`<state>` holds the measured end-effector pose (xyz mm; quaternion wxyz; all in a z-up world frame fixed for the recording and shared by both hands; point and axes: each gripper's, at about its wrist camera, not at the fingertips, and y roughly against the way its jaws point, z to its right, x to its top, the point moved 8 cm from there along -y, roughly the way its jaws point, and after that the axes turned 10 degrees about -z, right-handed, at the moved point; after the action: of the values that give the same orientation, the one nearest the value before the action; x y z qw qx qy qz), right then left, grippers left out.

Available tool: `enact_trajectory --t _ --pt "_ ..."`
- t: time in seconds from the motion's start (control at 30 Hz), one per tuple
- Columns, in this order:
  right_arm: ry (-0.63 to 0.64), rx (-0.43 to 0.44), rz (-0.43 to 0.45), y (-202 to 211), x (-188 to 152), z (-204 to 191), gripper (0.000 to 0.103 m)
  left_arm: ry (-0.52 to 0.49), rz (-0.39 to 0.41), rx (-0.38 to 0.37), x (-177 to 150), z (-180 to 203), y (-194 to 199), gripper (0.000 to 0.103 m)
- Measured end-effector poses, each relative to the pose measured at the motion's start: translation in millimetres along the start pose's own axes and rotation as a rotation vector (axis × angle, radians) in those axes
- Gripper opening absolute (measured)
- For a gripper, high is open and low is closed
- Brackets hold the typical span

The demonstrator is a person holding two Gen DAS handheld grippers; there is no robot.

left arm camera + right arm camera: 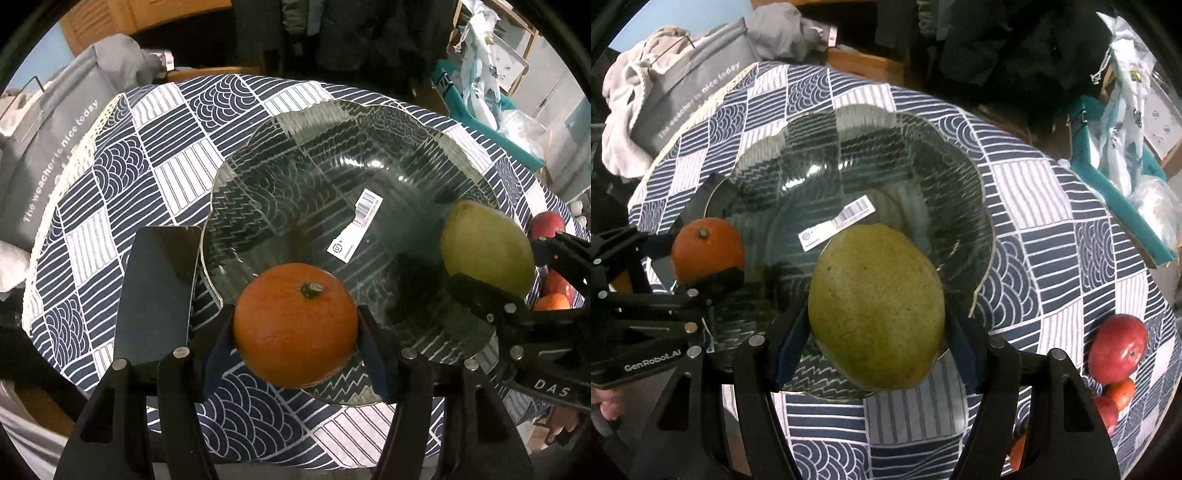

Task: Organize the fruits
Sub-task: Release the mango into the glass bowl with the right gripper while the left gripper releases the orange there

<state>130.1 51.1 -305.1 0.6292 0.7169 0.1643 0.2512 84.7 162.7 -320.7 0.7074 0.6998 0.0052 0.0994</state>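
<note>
The left gripper pinches an orange over the near edge of the glass bowl; the right gripper pinches a green mango over the same bowl — both fruits sit tight between the fingers; red fruits lie on the checked worktop beside it.
</note>
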Motion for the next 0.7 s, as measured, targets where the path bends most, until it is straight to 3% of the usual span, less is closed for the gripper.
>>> enact_trajectory --t 0.3,0.5,0.7 --pt "0.013 0.003 -0.031 -10 -6 -2 0.069 -0.026 -0.041 -0.012 -3 5 -11 0.065" --pt "-0.019 0.038 -0.019 -5 -4 3 0.069 -0.038 -0.073 0.03 -6 5 -22 0.066" --pt "0.018 0.022 -0.025 -8 -4 -2 0.069 -0.036 -0.029 0.039 -3 4 -7 0.078"
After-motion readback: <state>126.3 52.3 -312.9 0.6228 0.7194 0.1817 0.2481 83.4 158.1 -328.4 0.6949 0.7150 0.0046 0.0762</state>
